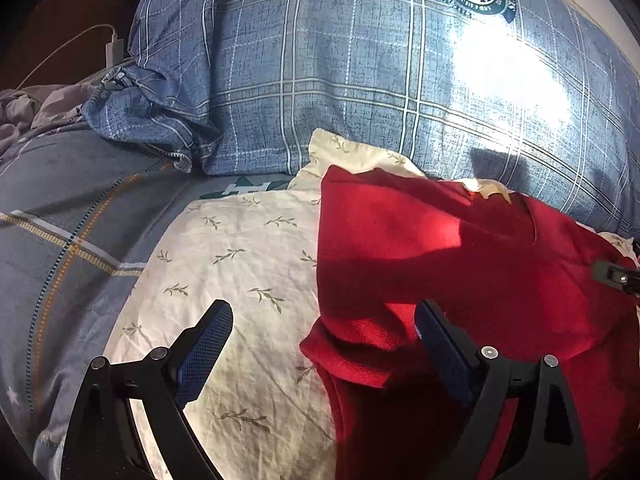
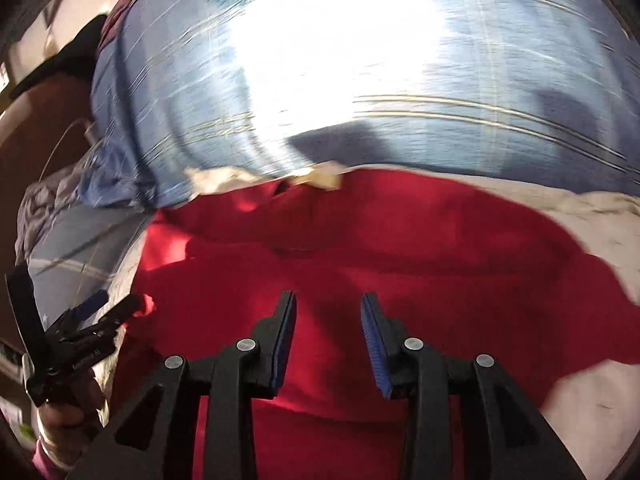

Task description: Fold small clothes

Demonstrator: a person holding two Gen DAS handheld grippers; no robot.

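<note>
- Left wrist view: the left gripper [image 1: 324,324] is standing wide open and holding nothing. Its left finger is hanging over the cream pillow [image 1: 224,272] with the leaf print, its right finger over the near left part of the red shirt [image 1: 460,248].
- The shirt is lying flat on that pillow, in front of the big blue checked pillow [image 1: 360,80]. A folded-over flap is sitting at the near left edge, just between the fingers.
- To fold well, the gripper is needing to come down so both pads straddle one layer of that edge, not pillow cloth beneath.
- A tip of the right gripper [image 1: 616,276] is showing at the right edge, over the shirt's far side.
- Right wrist view: this picture is blurring. The right gripper [image 2: 328,320] is standing partly open, jaws narrow, with nothing pinched; red shirt [image 2: 360,240] is filling the space below and ahead.
- The left gripper [image 2: 100,312] is hovering at the shirt's left border, held by a hand [image 2: 60,420].
- Both should probably be gripping matching edges before lifting, keeping the fold square.
</note>
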